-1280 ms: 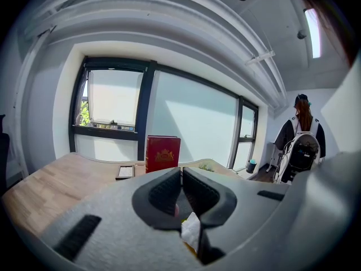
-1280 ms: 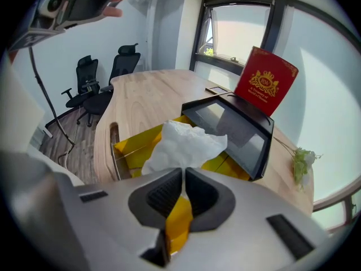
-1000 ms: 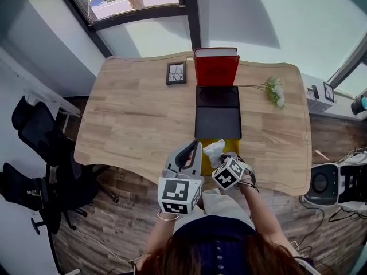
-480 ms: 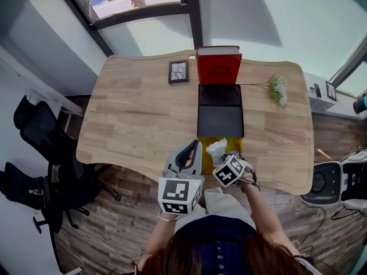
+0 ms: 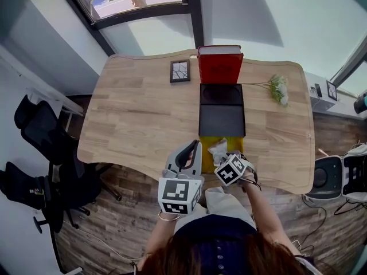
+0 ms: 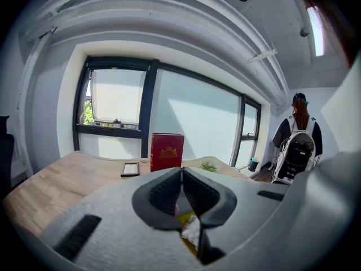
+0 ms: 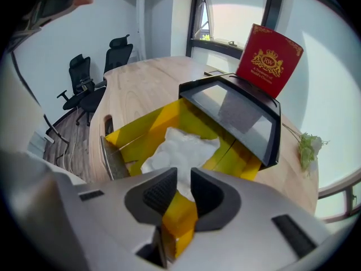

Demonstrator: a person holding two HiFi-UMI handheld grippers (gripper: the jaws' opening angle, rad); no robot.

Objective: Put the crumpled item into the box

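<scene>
A white crumpled paper [image 5: 218, 150] lies in an open yellow box [image 5: 206, 148] at the table's near edge. In the right gripper view the crumpled paper [image 7: 181, 147] fills the yellow box [image 7: 138, 127], and its near end runs between the jaws of my right gripper [image 7: 184, 186]. My right gripper [image 5: 222, 158] is shut on it, over the box's near wall. My left gripper [image 5: 195, 146] hovers just left of the box, jaws pressed together with nothing between them. In its own view the left gripper [image 6: 181, 176] hides most of the box.
A black two-part case [image 5: 222, 121] lies just behind the yellow box, with a red upright lid [image 5: 220, 67] at its far end. A small picture frame [image 5: 179, 71] and a flower sprig [image 5: 277, 89] lie on the wooden table [image 5: 137, 119]. Office chairs [image 5: 34, 125] stand left. A person with a backpack [image 6: 297, 145] stands at the right.
The crumpled paper has sunk a little lower into the yellow box with my right gripper. The left gripper has stayed put.
</scene>
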